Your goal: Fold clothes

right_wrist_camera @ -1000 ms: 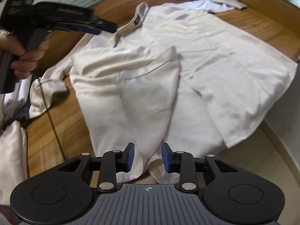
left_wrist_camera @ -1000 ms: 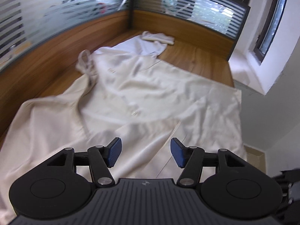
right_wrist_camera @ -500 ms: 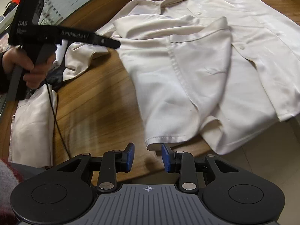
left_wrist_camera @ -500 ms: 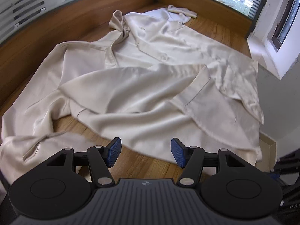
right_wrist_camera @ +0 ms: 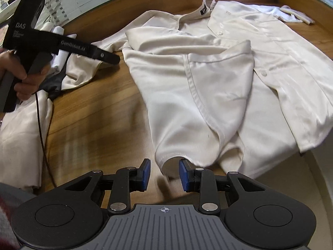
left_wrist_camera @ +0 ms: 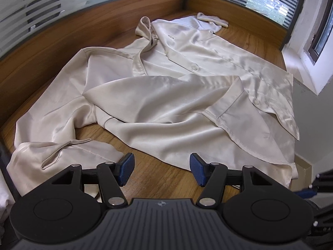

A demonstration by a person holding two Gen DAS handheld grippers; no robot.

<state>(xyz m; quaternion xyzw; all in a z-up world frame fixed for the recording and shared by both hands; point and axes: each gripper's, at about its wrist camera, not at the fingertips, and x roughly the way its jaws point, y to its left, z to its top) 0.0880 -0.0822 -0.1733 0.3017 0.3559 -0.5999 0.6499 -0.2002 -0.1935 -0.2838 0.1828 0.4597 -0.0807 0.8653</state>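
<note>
A cream satin shirt (left_wrist_camera: pixel 170 108) lies buttons-up on the wooden table (left_wrist_camera: pixel 158 175), collar (left_wrist_camera: pixel 145 31) at the far side. Its near front panel (right_wrist_camera: pixel 208 95) is folded back over the body. My left gripper (left_wrist_camera: pixel 161 169) is open over bare wood, just in front of the shirt's near edge, with the left sleeve cuff (left_wrist_camera: pixel 62 152) beside its left finger. In the right wrist view a hand holds that left gripper (right_wrist_camera: pixel 112 58) near the sleeve. My right gripper (right_wrist_camera: pixel 163 174) is open, and the panel's hem corner (right_wrist_camera: pixel 166 162) sits just beyond its fingertips, not pinched.
More pale cloth (right_wrist_camera: pixel 18 129) is heaped at the table's left, with a black cable (right_wrist_camera: pixel 43 141) running over it. A wooden partition (left_wrist_camera: pixel 62 33) with frosted glass walls the far side. The shirt's hem (left_wrist_camera: pixel 291 166) hangs over the table's right edge. A small pale cloth (left_wrist_camera: pixel 212 19) lies in the far corner.
Both grippers drew back from above the shirt toward its near edge and sank a little. The left one now faces the sleeve cuff, the right one the hem corner. Jaws unchanged.
</note>
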